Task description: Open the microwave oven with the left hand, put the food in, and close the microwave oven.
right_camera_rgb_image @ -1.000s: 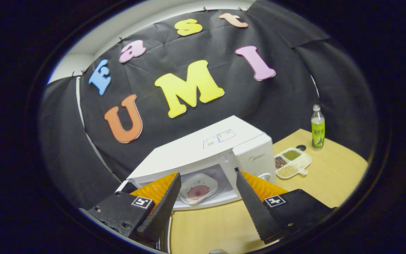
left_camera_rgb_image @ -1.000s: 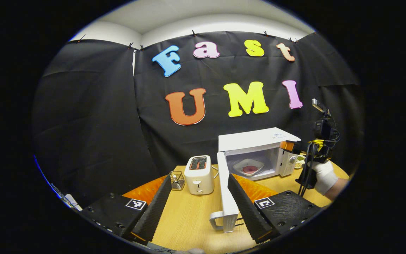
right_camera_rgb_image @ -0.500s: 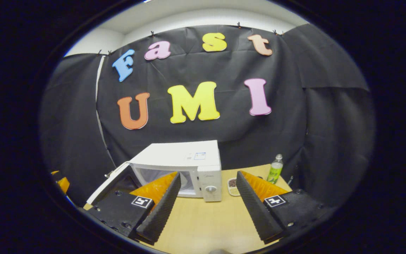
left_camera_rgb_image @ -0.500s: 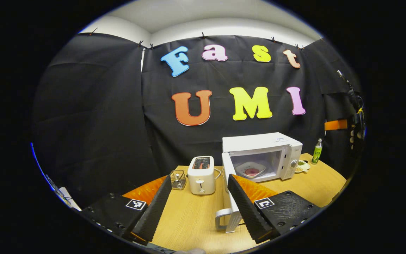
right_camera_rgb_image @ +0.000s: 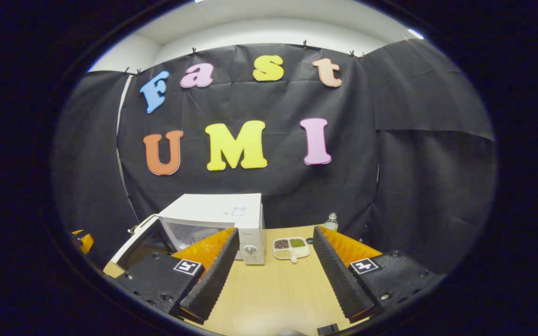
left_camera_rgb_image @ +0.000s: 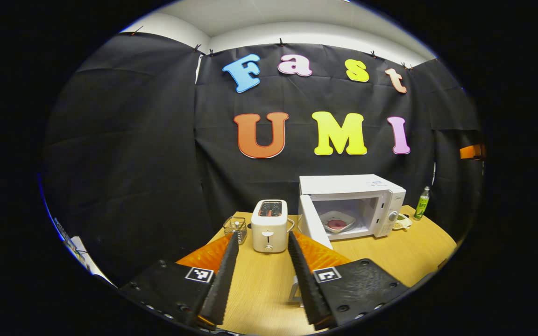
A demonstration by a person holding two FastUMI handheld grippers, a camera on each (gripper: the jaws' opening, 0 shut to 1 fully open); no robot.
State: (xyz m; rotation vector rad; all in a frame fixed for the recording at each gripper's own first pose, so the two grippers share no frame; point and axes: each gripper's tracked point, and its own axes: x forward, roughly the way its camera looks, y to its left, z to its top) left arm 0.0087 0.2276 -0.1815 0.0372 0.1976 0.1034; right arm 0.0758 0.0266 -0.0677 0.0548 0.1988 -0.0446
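White microwave (left_camera_rgb_image: 350, 205) door (left_camera_rgb_image: 314, 227) is swinging partway shut with the plate (left_camera_rgb_image: 337, 221) inside, while both empty grippers, left gripper (left_camera_rgb_image: 259, 275) and right gripper (right_camera_rgb_image: 273, 275), are gaping wide.

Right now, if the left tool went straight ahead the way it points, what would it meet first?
Probably the toaster, which sits between the left tool fingers' line; the open microwave door lies just right. Depth is unclear.

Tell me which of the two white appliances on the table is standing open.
The microwave: its door is swung out, a plate of food inside. The toaster has no door.
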